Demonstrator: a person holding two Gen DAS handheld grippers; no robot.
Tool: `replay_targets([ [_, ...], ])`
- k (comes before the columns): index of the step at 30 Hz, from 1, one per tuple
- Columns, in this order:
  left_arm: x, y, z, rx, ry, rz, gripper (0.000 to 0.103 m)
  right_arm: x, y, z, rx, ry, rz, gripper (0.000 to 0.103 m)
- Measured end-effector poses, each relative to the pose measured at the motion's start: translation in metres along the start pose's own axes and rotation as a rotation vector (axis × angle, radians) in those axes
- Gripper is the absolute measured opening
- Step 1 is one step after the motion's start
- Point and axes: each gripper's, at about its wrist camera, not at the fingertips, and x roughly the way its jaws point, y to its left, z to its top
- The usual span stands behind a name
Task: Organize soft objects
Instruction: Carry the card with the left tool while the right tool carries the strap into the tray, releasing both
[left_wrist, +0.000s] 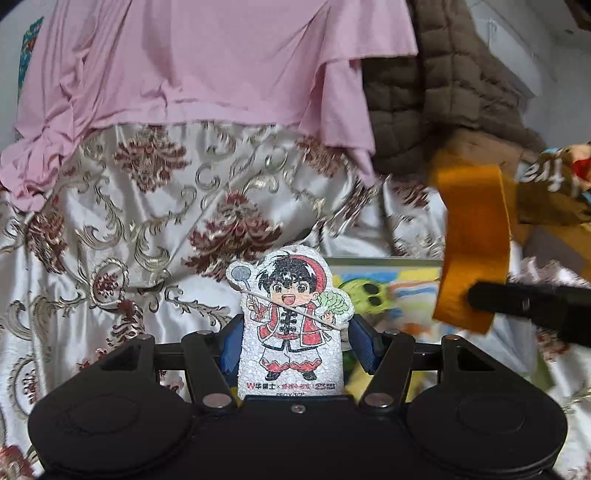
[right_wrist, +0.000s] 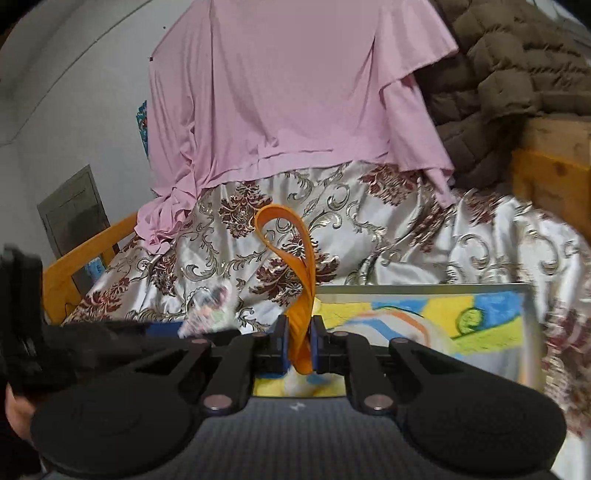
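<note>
My left gripper (left_wrist: 295, 347) is shut on a flat white sponge cutout printed with a cartoon boy (left_wrist: 291, 321), held upright between its blue pads. My right gripper (right_wrist: 299, 339) is shut on an orange rubber band loop (right_wrist: 291, 258), which stands up above the fingers. In the left wrist view the same band (left_wrist: 472, 243) appears at the right, blurred, with the right gripper's black finger (left_wrist: 524, 302) on it. The left gripper shows blurred at the left of the right wrist view (right_wrist: 74, 332).
A floral satin cloth (left_wrist: 147, 229) covers the surface. A pink garment (left_wrist: 207, 59) and a brown quilted jacket (left_wrist: 436, 88) hang behind. A tray with a colourful cartoon picture (right_wrist: 443, 317) lies below the grippers. Orange wooden rails (right_wrist: 546, 177) flank the cloth.
</note>
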Motion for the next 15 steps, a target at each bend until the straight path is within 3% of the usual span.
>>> replay_targets([
  [8, 0.056, 0.013, -0.014, 0.000, 0.065, 0.000, 0.061, 0.078, -0.003, 0.010, 0.024, 0.093, -0.012, 0.012],
  [9, 0.060, 0.013, -0.015, -0.001, 0.071, 0.000, 0.061, 0.084, -0.004, 0.010, 0.027, 0.099, -0.015, 0.011],
  [10, 0.065, 0.014, -0.017, 0.001, 0.078, 0.000, 0.061, 0.090, -0.006, 0.011, 0.026, 0.107, -0.020, 0.003],
  [15, 0.081, 0.015, -0.025, -0.005, 0.107, -0.005, 0.061, 0.113, -0.011, 0.005, 0.035, 0.158, -0.033, 0.003],
])
